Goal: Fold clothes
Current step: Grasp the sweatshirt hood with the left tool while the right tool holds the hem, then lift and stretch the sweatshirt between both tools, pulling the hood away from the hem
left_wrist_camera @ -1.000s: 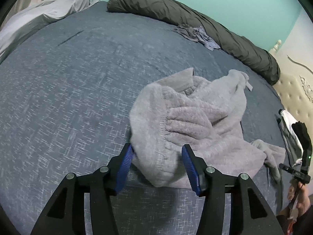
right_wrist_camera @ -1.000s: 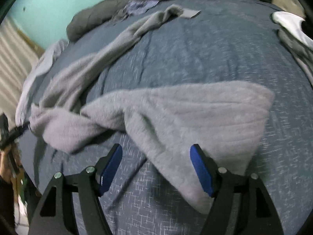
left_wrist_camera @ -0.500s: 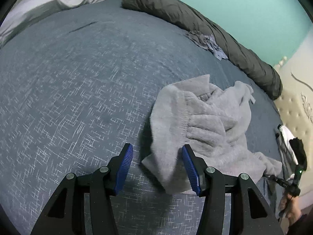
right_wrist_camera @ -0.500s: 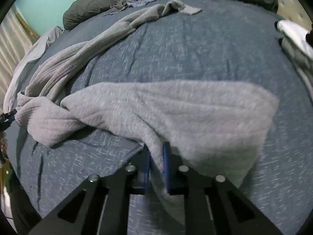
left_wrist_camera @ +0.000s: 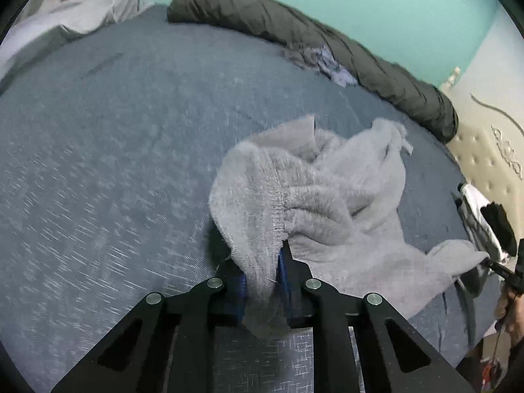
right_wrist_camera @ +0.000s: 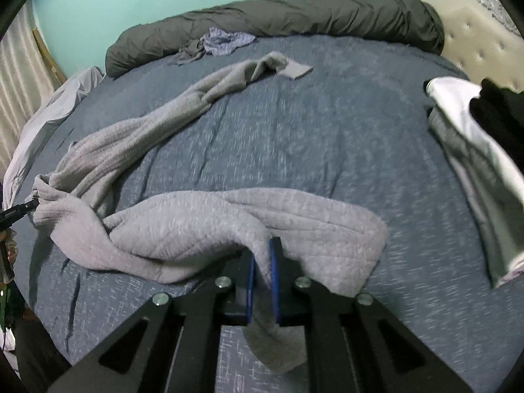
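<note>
A pair of fuzzy grey fleece trousers (left_wrist_camera: 314, 196) lies rumpled on the blue bedspread (left_wrist_camera: 114, 163). My left gripper (left_wrist_camera: 262, 271) is shut on the gathered waistband edge, with fabric bunched between its blue pads. In the right wrist view the same grey trousers (right_wrist_camera: 203, 222) stretch across the bed, one leg trailing toward the far cuff (right_wrist_camera: 278, 65). My right gripper (right_wrist_camera: 261, 262) is shut on the near leg's edge, and cloth hangs down below the pads. The left gripper tip (right_wrist_camera: 19, 211) shows at the far left, holding the waist end.
A rolled dark grey duvet (right_wrist_camera: 278, 23) lies along the turquoise wall, with a small crumpled bluish garment (right_wrist_camera: 222, 42) in front of it. White and black clothes (right_wrist_camera: 475, 121) are piled at the right by the cream padded headboard (right_wrist_camera: 484, 32). A pale sheet (left_wrist_camera: 65, 23) lies at the far left.
Both grippers went from open to shut: the right closed on the trouser leg first, then the left closed on the waistband. The left view has shifted closer to the fabric.
</note>
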A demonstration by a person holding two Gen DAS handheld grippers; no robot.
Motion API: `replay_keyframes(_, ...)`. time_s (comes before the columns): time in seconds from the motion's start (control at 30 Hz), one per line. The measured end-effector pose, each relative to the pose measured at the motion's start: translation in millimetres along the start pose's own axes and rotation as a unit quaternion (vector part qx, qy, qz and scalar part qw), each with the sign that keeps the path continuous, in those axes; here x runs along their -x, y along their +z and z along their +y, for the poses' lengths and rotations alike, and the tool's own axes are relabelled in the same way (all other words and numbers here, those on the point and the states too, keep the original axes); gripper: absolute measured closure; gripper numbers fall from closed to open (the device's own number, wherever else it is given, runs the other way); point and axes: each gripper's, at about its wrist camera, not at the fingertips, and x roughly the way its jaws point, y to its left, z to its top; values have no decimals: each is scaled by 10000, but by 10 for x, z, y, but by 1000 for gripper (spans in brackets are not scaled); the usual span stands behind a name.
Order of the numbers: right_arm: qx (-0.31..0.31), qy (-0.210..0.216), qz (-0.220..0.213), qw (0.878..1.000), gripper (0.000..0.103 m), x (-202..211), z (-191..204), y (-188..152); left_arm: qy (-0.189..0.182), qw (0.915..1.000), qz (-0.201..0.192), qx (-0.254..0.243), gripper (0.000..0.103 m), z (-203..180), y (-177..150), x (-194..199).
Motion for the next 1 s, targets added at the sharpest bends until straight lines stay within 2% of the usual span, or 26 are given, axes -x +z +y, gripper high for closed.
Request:
replay_keyframes(0.17, 94, -130, -274, 9995, 96, 368, -43, 117, 146, 9990, -426, -33, 89, 85, 139, 508)
replay_keyframes(0.33, 154, -74, -612, 9980, 96, 790, -41, 225, 171, 9950, -984, -90, 90, 134, 218, 1170)
replay_keyframes(0.4, 292, -28, -611, 9977, 96, 863, 16, 188, 171, 9948, -998, -103, 90, 199, 151, 1325)
replay_keyframes(0.47, 455, 18, -511, 9977, 96, 877, 87, 106, 221, 9970, -739, -59, 90, 320, -3, 1288)
replay_keyframes(0.57, 706, 88, -45, 9975, 96, 654, 187, -194, 296, 9991, -311, 55, 90, 501, -276, 1129)
replay_keyframes(0.73, 782, 73, 505, 9956, 96, 326, 198, -603, 417, 9979, 413, 286, 90, 798, -766, 779)
replay_keyframes(0.87, 699, 84, 607, 9957, 96, 247, 130, -735, 397, 9976, 460, 321, 90, 842, -867, 690)
replay_keyframes(1.0, 783, 81, 469, 9958, 96, 340, 156, -684, 373, 9985, 301, 277, 90, 803, -797, 748)
